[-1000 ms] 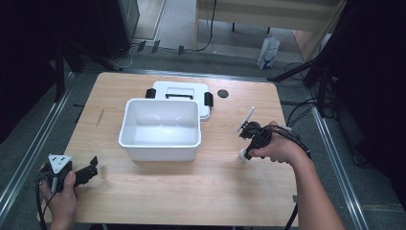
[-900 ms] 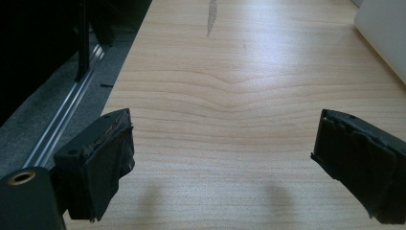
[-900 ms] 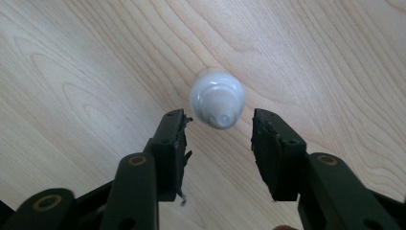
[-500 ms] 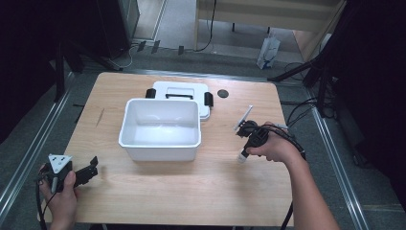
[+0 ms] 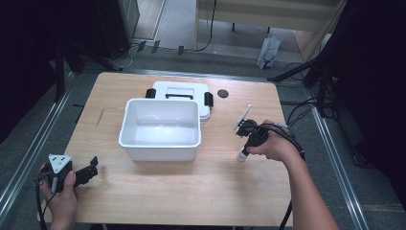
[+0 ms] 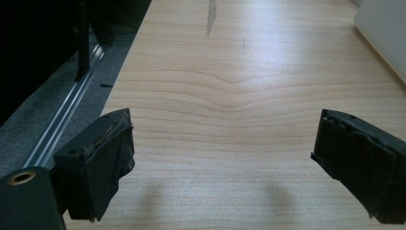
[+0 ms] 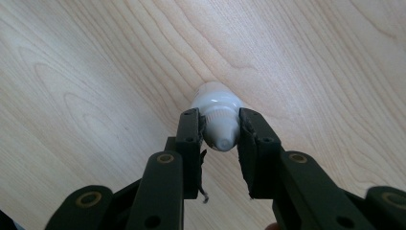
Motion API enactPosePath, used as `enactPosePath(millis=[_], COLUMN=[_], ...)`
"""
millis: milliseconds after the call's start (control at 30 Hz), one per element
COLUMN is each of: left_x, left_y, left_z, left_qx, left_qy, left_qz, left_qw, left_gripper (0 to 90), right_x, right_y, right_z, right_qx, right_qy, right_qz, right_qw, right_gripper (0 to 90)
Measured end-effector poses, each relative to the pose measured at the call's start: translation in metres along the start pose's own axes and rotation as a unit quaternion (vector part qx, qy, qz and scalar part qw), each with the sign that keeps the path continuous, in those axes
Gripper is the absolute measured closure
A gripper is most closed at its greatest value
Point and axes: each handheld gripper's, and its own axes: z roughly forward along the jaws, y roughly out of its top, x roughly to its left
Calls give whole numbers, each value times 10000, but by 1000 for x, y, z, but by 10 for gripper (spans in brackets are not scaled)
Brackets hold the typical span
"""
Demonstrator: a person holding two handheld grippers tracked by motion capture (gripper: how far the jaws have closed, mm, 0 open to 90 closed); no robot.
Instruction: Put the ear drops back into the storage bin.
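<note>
Small white bottle upright on the table, right of the bin and well apart from it. Clamped at the cap end by the right gripper: jaws just closed in, pads now pressing either side of the ribbed neck. A second ago those jaws stood wider around the bottle; hand itself unmoved. Grasp apparently made, then, so next likely a lift and a carry toward the bin, open and with nothing inside. Still standing on the wood, not yet raised.

Bottle in the high view a mere pale stub below the right hand, grip hidden by hand and gripper body; contact plain in the right gripper view, nozzle tip poking out between the pads. Conversely, bin, lid with black latches behind it, and a small dark disc farther back readable from above.

Left gripper parked at the near left corner, held by the left hand, as before. Jaws spread wide in the left gripper view, nothing between them but bare wood; a sliver of bin wall at the upper right there.

Risk worth noting: narrow hold high on a smooth round neck, so possible swing or slip on lifting.
</note>
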Motion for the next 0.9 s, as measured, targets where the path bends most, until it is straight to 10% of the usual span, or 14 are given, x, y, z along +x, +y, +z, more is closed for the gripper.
enactPosePath(millis=[900], left_x=[1], left_y=[0], left_z=[0], left_qx=[16], left_qy=[-12], left_qz=[-9], left_qw=[10000], left_gripper=[75], right_x=[11], right_y=[37], right_z=[-54], right_qx=[-144], right_qy=[22], right_qz=[-350], right_qw=[9993], right_gripper=[720])
